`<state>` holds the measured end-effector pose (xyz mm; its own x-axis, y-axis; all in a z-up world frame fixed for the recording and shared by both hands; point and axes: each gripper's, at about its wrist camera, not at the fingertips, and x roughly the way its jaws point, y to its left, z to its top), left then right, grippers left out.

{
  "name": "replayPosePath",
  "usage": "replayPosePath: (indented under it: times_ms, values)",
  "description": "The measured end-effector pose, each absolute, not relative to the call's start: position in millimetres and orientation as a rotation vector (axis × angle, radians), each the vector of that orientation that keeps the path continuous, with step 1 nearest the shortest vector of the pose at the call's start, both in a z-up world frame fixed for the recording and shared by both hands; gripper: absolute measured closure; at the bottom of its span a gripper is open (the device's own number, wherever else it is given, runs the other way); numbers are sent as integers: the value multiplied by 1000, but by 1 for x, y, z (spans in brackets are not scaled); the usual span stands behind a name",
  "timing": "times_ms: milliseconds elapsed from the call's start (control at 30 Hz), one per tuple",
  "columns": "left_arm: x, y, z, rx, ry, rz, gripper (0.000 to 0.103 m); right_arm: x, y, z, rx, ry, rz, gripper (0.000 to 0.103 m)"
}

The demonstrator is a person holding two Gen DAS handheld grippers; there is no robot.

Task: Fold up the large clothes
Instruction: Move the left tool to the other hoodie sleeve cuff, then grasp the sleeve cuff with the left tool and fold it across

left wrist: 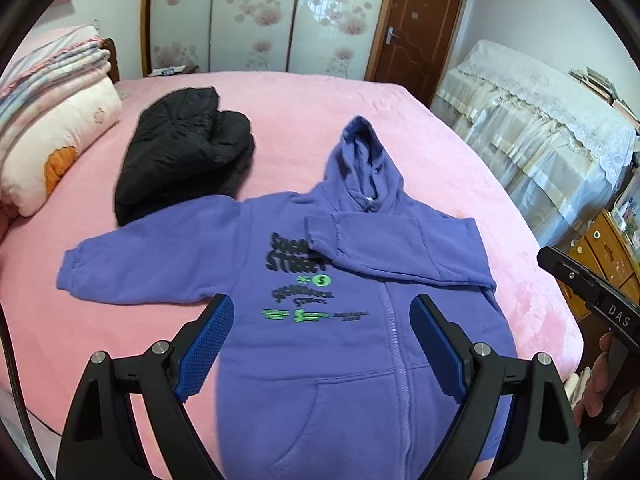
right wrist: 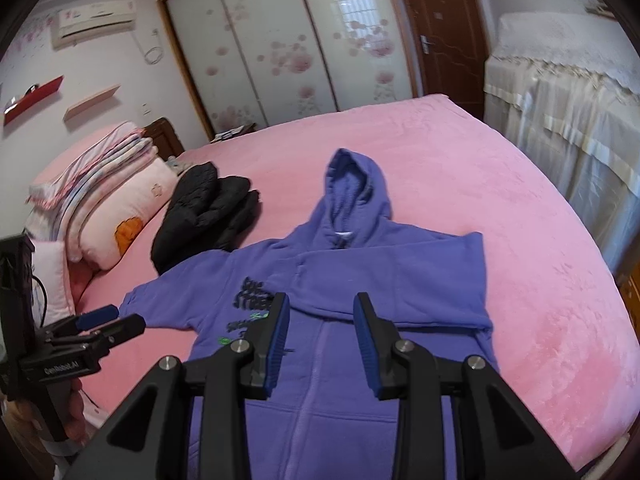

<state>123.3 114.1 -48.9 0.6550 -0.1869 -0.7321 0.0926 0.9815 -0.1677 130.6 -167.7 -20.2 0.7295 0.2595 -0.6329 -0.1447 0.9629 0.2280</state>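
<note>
Purple hoodie (left wrist: 360,340) flat on pink bed (left wrist: 460,152), front up, hood toward wardrobe. One sleeve (left wrist: 384,252) folded across chest, covering part of print; hem cut off below my frames. My left gripper (left wrist: 322,344) spread wide above it, grasping nothing; right gripper (right wrist: 320,340) likewise parted, empty. Black jacket (left wrist: 184,152) bundled beside outstretched sleeve, touching shoulder.
</note>
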Motion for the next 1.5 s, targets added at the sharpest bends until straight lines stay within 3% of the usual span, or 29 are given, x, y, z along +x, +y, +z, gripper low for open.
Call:
replayPosePath:
  times_ms: [267, 467, 733, 1233, 1500]
  values:
    - [87, 155, -31, -120, 744, -124, 12, 108, -111, 0, 101, 658, 309, 70]
    - [78, 201, -28, -208, 747, -111, 6, 102, -64, 5, 27, 657, 398, 70]
    - [85, 274, -40, -257, 781, 14, 6, 122, 6, 4, -48, 651, 497, 70]
    - [156, 431, -147, -478, 1009, 283, 6, 203, 119, -56, -102, 697, 514, 70]
    - [187, 518, -212, -831, 1018, 352, 6, 236, 154, -105, -113, 740, 549, 70]
